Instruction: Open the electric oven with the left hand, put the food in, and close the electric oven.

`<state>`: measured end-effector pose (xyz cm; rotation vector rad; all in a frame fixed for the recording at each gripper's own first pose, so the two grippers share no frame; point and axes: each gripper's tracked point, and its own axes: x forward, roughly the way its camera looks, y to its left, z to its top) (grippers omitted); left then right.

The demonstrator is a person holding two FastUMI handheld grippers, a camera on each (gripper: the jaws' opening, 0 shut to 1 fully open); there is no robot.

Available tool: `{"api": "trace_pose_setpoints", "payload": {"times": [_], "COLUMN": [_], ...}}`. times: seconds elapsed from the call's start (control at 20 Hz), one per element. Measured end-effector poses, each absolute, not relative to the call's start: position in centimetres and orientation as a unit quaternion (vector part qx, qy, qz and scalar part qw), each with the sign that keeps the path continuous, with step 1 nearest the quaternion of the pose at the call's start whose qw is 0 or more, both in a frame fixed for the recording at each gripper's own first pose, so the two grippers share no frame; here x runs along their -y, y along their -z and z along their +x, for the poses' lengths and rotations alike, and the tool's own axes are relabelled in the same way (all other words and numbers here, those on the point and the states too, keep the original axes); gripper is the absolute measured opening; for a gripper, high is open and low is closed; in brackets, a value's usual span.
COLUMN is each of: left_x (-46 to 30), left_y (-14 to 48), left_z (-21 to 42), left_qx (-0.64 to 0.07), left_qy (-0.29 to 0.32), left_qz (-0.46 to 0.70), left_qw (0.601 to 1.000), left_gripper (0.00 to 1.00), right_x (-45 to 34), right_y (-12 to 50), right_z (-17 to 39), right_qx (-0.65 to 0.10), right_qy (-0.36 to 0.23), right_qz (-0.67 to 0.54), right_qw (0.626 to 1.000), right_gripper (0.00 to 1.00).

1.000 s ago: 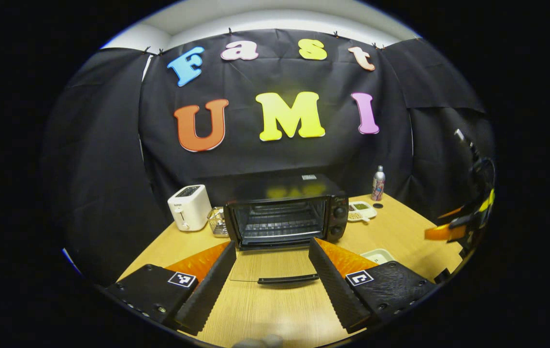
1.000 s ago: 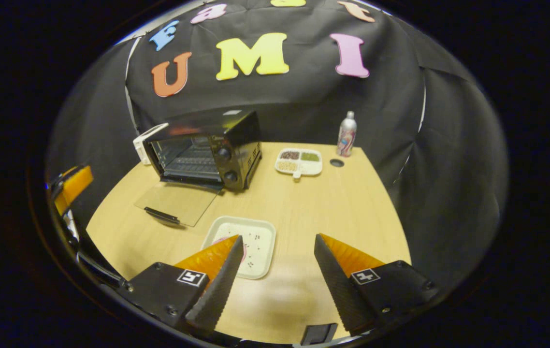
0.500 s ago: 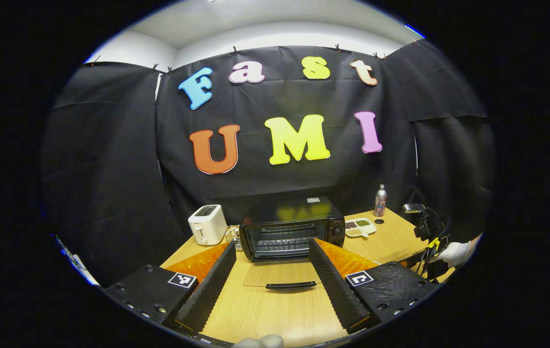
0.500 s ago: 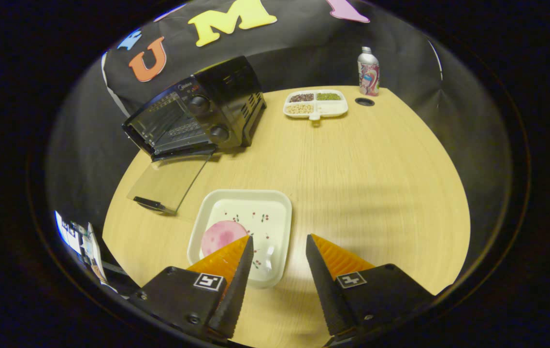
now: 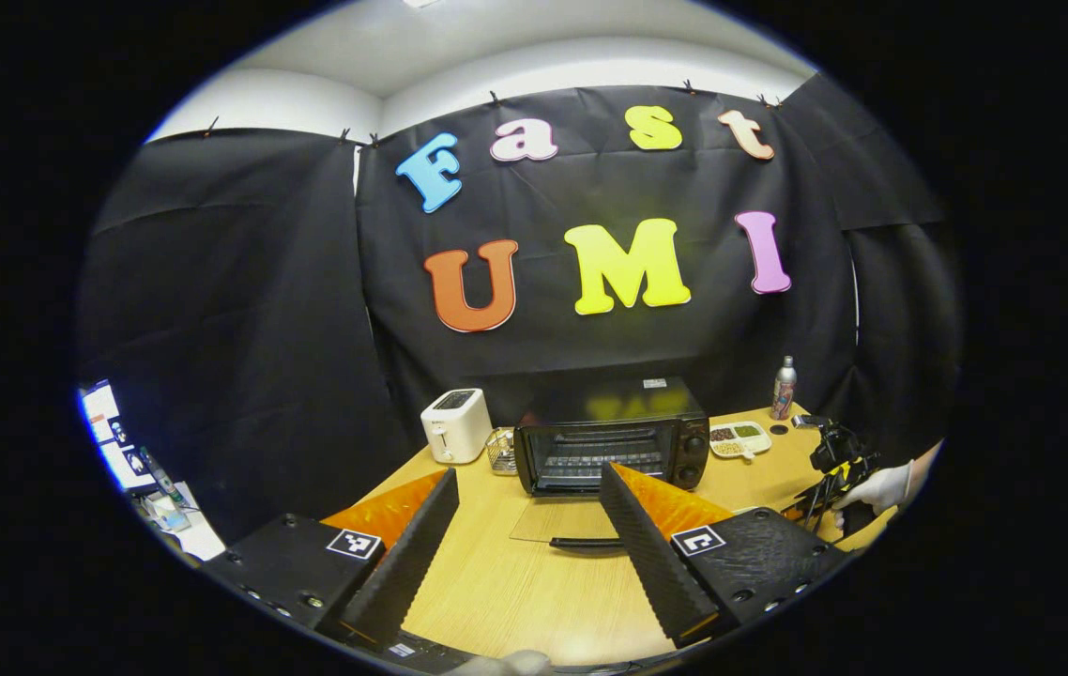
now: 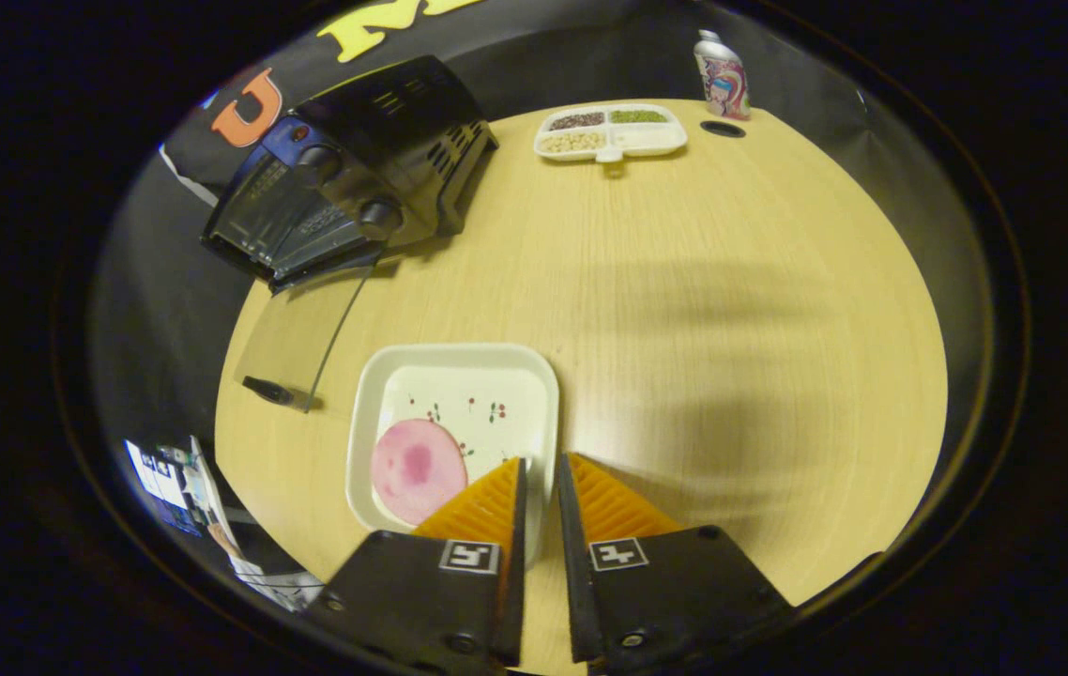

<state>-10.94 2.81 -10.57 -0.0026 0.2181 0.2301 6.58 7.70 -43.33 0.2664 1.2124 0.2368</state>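
The black electric oven (image 5: 611, 441) stands at the back of the table, its glass door (image 5: 560, 518) folded down flat and its rack bare. My left gripper (image 5: 529, 471) hangs open well in front of it, holding nothing. A white square plate (image 6: 454, 422) carries a round pink slice of food (image 6: 417, 467). My right gripper (image 6: 540, 460) is narrowed onto the plate's near right rim, one finger inside the rim and one outside. In the right gripper view the oven (image 6: 356, 178) sits far left with its door (image 6: 295, 329) down. A gloved hand (image 5: 881, 488) holds the right gripper.
A white toaster (image 5: 456, 424) and a small wire basket (image 5: 499, 449) stand left of the oven. A divided snack tray (image 6: 609, 131) and a bottle (image 6: 722, 75) sit at the back right. The table's front edge lies close below both grippers.
My left gripper drew back from the open oven, staying open. My right gripper dropped toward the plate and its fingers closed from wide apart onto the rim.
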Motion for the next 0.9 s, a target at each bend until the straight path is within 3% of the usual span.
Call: {"api": "trace_pose_setpoints", "payload": {"times": [0.1, 0.6, 0.9], "left_x": [-3.2, -7.1, -7.6], "left_y": [11.1, 13.7, 13.3], "left_z": [-11.2, -11.0, -10.0], "left_qx": [-0.111, -0.111, -0.107], "left_qy": [-0.120, -0.116, -0.096], "left_qz": [-0.010, -0.015, -0.033], "left_qw": [0.986, 0.987, 0.989], "left_gripper": [0.97, 0.96, 0.96], "right_x": [-7.7, -7.7, -8.3], "right_y": [43.4, 43.4, 43.3], "right_z": [7.0, 7.0, 6.3], "right_qx": [-0.580, -0.623, -0.613], "right_qy": [-0.103, -0.083, -0.116], "right_qz": [0.130, 0.093, 0.197], "right_qw": [0.798, 0.773, 0.756], "right_gripper": [0.03, 0.05, 0.01]}}
